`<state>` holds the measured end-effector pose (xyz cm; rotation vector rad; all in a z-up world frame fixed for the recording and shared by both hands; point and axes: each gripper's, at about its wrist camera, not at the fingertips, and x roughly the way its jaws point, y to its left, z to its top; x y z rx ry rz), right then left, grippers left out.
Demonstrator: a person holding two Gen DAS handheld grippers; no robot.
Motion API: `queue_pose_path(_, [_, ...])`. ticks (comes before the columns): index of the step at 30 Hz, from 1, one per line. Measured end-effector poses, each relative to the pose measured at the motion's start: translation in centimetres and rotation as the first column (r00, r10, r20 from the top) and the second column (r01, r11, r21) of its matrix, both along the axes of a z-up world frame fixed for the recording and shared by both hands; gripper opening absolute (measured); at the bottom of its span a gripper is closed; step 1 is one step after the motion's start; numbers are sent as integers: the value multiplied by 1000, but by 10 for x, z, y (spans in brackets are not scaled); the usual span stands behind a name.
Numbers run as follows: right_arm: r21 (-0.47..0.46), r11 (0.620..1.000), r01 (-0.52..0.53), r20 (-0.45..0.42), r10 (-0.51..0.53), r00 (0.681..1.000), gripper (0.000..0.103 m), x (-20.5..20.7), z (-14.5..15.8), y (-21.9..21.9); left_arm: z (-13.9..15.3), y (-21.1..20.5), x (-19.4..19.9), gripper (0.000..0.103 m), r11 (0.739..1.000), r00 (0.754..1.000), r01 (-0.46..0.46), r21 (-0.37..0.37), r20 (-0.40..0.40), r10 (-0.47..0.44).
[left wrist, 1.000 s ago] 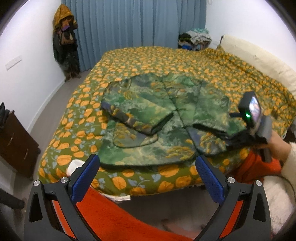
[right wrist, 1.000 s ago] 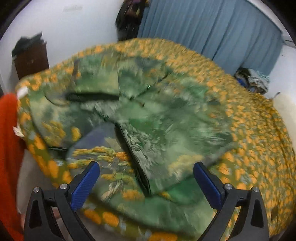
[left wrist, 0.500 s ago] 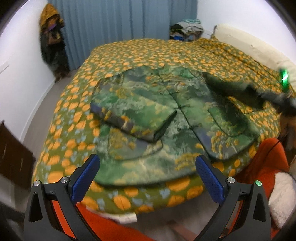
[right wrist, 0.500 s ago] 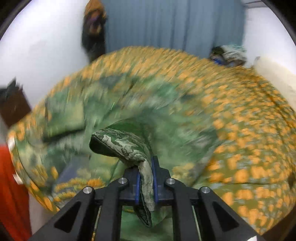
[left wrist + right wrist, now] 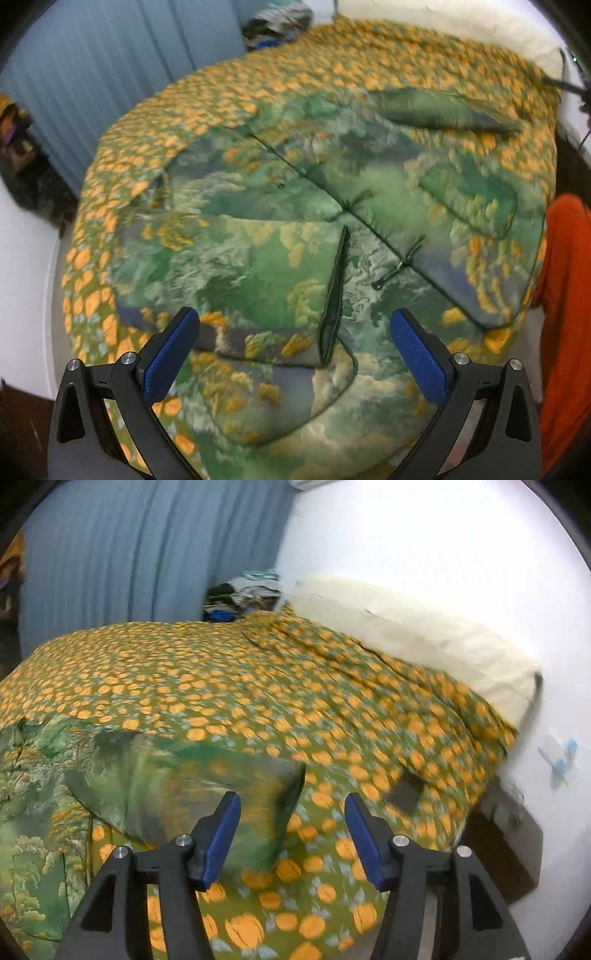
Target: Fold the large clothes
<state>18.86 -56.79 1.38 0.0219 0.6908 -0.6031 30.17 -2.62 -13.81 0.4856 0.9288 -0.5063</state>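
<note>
Bed (image 5: 122,155), orange-and-green floral cover, fills a room with blue curtain (image 5: 110,66) and white walls. Green print jacket (image 5: 332,221) lies spread at its near end, one sleeve (image 5: 240,280) folded across the body. Half a second ago the right gripper (image 5: 291,830) pinched the other sleeve (image 5: 177,797); now its jaws stand apart, that sleeve lying blurred at 10 o'clock. Left gripper (image 5: 295,350) open, empty. Clothes pile (image 5: 243,594) at 12 o'clock; orange cloth (image 5: 565,295) at 3 o'clock.
</note>
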Motion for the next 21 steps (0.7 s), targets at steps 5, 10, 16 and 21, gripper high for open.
queue_pose_path(5, [132, 979, -153, 65, 145, 987, 60, -39, -19, 64, -58, -14, 26, 103, 993, 997, 9, 122, -80, 0])
queue_pose_path(10, [254, 905, -342, 166, 307, 937, 60, -65, -45, 160, -65, 14, 45, 41, 997, 981, -76, 3, -176, 76])
queue_pose_path(16, [237, 831, -504, 221, 459, 860, 60, -70, -45, 231, 20, 83, 42, 11, 949, 967, -251, -193, -93, 236])
queue_pose_path(21, [107, 819, -564, 182, 541, 821, 60, -67, -27, 249, 102, 215, 30, 13, 796, 869, -459, -394, -14, 494])
